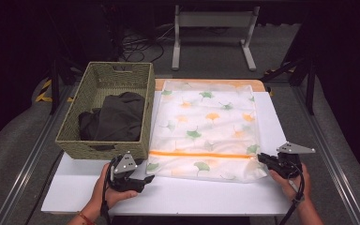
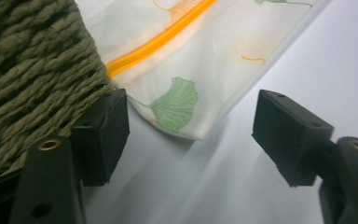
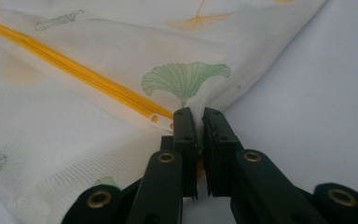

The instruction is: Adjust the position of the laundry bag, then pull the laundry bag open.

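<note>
A white mesh laundry bag printed with green and orange ginkgo leaves lies flat on the white table, its orange zipper running across near the front. My right gripper is shut on the bag's right front corner, beside the zipper's end. My left gripper is open at the bag's left front corner. Its pads stand wide apart with bare table between them, and the corner lies just beyond them.
A woven green basket holding dark clothing stands at the table's left, touching the bag's left edge. Its wall is close to my left jaw. A white stand sits on the floor beyond the table.
</note>
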`<act>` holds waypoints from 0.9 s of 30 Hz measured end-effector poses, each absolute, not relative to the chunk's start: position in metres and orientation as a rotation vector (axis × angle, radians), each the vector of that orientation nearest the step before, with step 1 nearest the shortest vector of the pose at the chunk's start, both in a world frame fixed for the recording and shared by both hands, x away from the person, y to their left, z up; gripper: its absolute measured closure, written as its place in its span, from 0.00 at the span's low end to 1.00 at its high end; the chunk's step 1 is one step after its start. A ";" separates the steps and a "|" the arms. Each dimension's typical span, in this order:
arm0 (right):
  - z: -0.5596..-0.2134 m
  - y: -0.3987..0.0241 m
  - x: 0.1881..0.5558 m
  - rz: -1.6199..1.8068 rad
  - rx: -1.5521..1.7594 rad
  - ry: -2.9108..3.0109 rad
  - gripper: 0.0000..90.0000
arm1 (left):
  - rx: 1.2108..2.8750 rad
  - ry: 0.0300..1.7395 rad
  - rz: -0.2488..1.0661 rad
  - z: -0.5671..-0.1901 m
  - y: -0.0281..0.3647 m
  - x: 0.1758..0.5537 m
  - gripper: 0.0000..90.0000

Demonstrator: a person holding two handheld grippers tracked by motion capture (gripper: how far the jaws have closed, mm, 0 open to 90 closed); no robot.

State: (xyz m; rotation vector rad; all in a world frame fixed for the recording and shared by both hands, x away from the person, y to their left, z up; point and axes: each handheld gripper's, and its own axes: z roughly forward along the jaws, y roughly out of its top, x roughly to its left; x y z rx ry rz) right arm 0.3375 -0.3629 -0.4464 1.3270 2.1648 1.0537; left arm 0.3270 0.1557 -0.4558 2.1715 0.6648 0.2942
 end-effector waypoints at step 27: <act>-0.434 -0.355 0.335 1.123 1.254 2.174 0.94 | 2.263 0.465 0.199 -0.448 0.112 0.336 0.35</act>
